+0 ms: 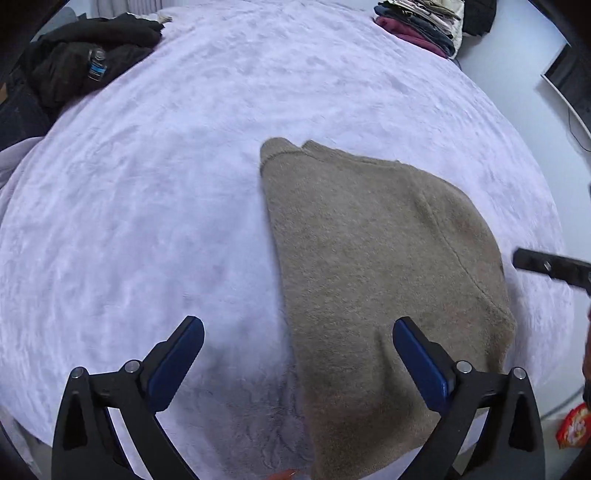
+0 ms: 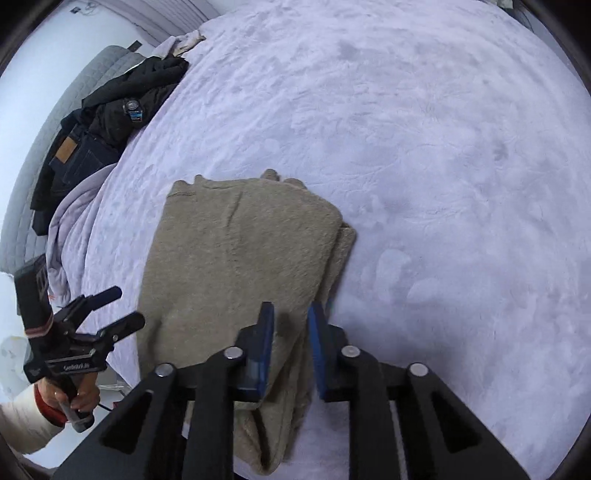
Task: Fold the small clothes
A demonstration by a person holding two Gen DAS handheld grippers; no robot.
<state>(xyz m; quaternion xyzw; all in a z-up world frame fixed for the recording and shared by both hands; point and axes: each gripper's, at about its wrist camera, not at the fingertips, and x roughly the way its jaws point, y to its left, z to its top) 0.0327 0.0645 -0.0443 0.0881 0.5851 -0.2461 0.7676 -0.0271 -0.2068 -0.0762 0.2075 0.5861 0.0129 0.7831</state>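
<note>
The beige knit sweater is lying on the lavender fleece blanket at the blanket's near edge, already doubled over into a long, narrow slab — so the folding is looking well under way, though not finished, as far as these views allow a judgement. Both long sides are lying fairly straight, and a ribbed band is peeking out at the end farthest from the near edge. What is probably remaining is a crosswise fold to shorten the slab, then setting it aside; a stack of folded clothes is sitting at the blanket's far corner.

The right gripper is pinching a raised ridge of sweater fabric at the end closest to the near edge, its blue pads nearly together with the cloth bunching up between them. The left gripper is hovering over the same near end with its fingers spread wide apart, holding nothing; one finger is over the sweater, the other over bare blanket.

The sweater is looking thick, fuzzy and soft, with a seam line curving across its upper layer and a lower layer showing along one side. It is likely to sag and slide when lifted by one pinch alone.

A heap of dark garments is lying at the blanket's far edge, well apart from the sweater.
</note>
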